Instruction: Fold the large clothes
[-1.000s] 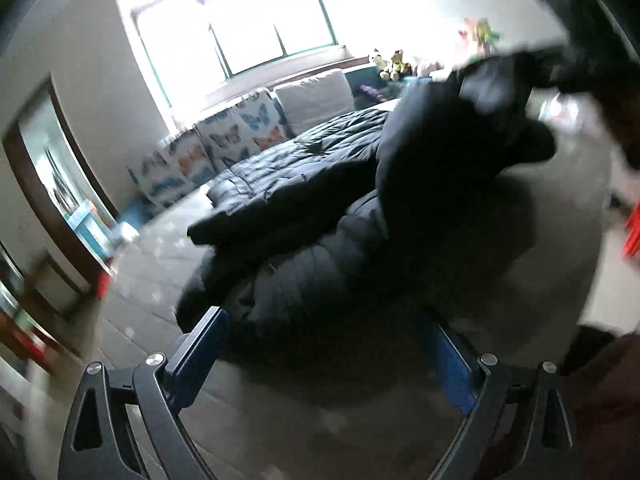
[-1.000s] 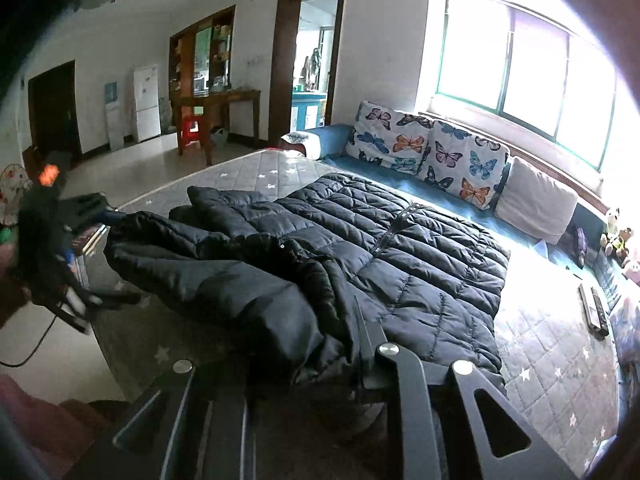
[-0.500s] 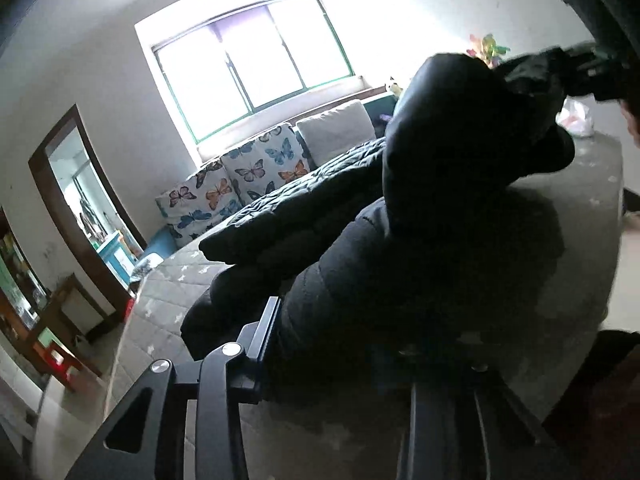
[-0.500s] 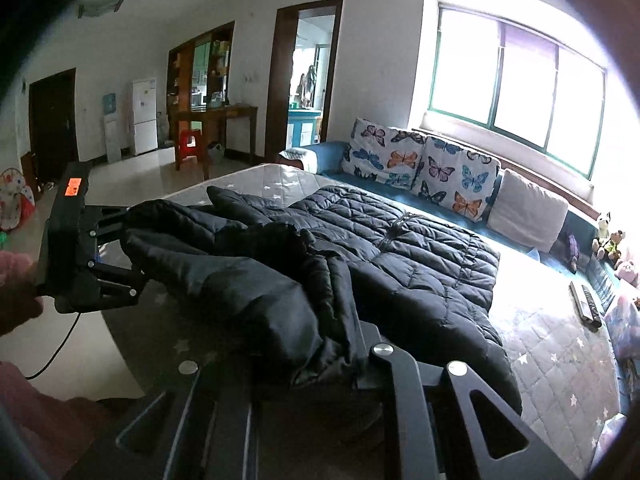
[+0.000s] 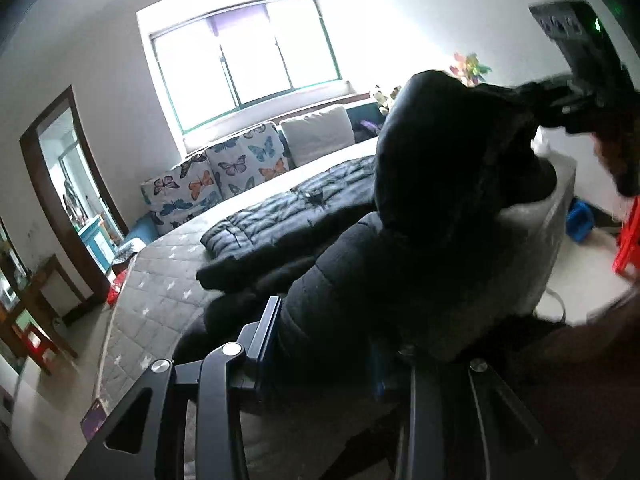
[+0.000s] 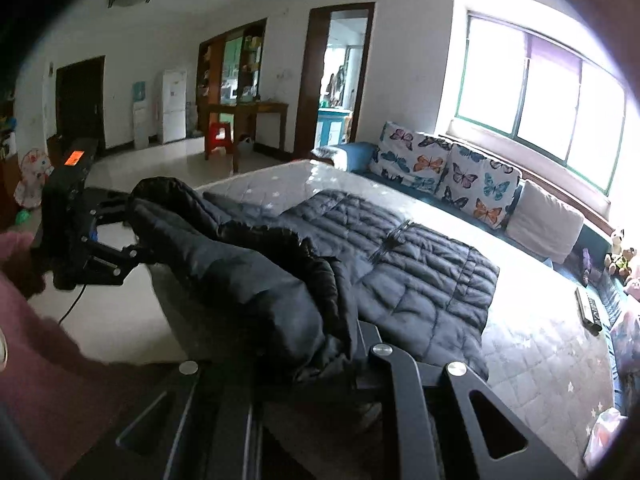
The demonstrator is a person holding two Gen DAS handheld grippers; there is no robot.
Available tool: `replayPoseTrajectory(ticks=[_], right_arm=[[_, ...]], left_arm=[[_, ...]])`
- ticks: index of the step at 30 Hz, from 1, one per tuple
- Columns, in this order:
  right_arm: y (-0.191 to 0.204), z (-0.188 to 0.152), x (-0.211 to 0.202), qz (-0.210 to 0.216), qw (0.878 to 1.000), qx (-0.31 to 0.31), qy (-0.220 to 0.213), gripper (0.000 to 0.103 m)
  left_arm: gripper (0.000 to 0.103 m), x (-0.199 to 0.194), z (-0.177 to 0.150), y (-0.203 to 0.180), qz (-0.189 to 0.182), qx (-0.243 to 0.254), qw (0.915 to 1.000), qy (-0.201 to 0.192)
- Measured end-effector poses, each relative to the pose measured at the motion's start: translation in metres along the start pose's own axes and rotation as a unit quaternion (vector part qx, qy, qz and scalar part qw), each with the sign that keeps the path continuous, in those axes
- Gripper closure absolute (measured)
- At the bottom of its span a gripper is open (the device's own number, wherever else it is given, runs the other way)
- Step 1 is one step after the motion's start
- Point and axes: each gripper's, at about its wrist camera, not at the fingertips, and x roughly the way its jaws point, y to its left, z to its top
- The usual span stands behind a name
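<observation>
Two wrist views, one moment. Black puffer coat (image 6: 420,280) lies on a grey quilted mattress (image 6: 540,368) w/ star pattern; far part of the coat flat and spread toward the sofa, near part lifted off the mattress in a thick fold.

Left gripper (image 5: 324,344): jaws drawn narrow, clamped on the near-left edge of the coat; padded fabric bulges up between the fingers. Seen from the right wrist view it sits at the left (image 6: 120,236), gripping the raised end of the fold just off the mattress's near-left corner.

Right gripper (image 6: 280,356): jaws nearly together, pinching a bunched near-right part of the coat w/ its dark fur-like trim. In the left wrist view it appears upper right (image 5: 560,104), coat hanging from it.

Background: butterfly-print cushions (image 6: 448,176) and a plain cushion (image 6: 544,224) along the far sofa under a window (image 6: 536,92); red stool (image 6: 218,136) far left.
</observation>
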Motion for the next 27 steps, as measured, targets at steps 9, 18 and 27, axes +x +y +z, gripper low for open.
replayPoseTrajectory(ticks=[9, 18, 27], right_arm=[[-0.064, 0.056, 0.053, -0.012, 0.999, -0.011, -0.05, 0.085], [-0.126, 0.116, 0.142, -0.067, 0.995, -0.065, -0.028, 0.085], [-0.195, 0.132, 0.256, -0.089, 0.995, -0.016, 0.033, 0.085]], left_arm=[[0.064, 0.027, 0.073, 0.044, 0.004, -0.045, 0.9988, -0.017], [0.064, 0.121, 0.171, 0.113, 0.041, -0.059, 0.9974, -0.002], [0.064, 0.255, 0.237, 0.165, 0.054, -0.081, 0.9923, 0.078]])
